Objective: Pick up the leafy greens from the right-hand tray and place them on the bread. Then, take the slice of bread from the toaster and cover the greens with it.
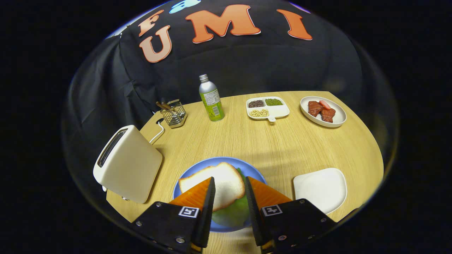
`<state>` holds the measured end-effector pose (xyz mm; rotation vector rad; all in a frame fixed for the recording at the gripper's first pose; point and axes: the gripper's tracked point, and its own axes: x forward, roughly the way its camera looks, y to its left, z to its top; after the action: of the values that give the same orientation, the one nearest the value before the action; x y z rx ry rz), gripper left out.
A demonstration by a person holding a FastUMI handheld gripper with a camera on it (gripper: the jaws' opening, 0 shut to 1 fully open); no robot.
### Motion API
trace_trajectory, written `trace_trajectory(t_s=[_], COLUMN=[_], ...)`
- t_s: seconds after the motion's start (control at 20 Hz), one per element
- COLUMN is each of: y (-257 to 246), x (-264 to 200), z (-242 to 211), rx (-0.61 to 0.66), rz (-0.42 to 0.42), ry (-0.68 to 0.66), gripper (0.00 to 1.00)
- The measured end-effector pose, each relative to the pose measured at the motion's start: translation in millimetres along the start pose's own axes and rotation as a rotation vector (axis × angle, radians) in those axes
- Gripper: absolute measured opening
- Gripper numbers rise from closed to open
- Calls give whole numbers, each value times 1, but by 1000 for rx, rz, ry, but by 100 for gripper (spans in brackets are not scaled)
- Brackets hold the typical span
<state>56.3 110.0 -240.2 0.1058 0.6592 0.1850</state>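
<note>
A blue plate [192, 169] sits on the wooden table just ahead of my fingers. On it lie leafy greens [231, 215], and a slice of white bread [220, 183] rests on top of them, tilted a little. My gripper [229, 185] hovers above the plate, open, with the bread seen through the gap between the fingers and neither finger touching it. A cream toaster [127, 164] stands left of the plate, its slot dark. To the right of the plate is a white tray [319, 188] with nothing on it.
Beyond the plate stand a green-labelled metal bottle [210, 98], a wire basket [173, 113] with utensils, a divided white dish [268, 107] of beans and grains, and a white plate [323, 111] with red meat pieces. The toaster's cord [157, 134] runs back left.
</note>
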Motion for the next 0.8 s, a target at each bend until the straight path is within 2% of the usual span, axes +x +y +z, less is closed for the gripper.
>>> trace_trajectory(t_s=[0.1,0.15,0.35,0.45,0.8], y=[-9,-14,-36,-48,-91], x=[-6,-9,-29,-43,-104], z=[9,14,37,52,108], rx=[-16,-25,-56,-68,-63], rz=[-23,-35,-82,-106,-185], ry=[-18,-29,-75,-108,-265], gripper=[61,71,93,98,98])
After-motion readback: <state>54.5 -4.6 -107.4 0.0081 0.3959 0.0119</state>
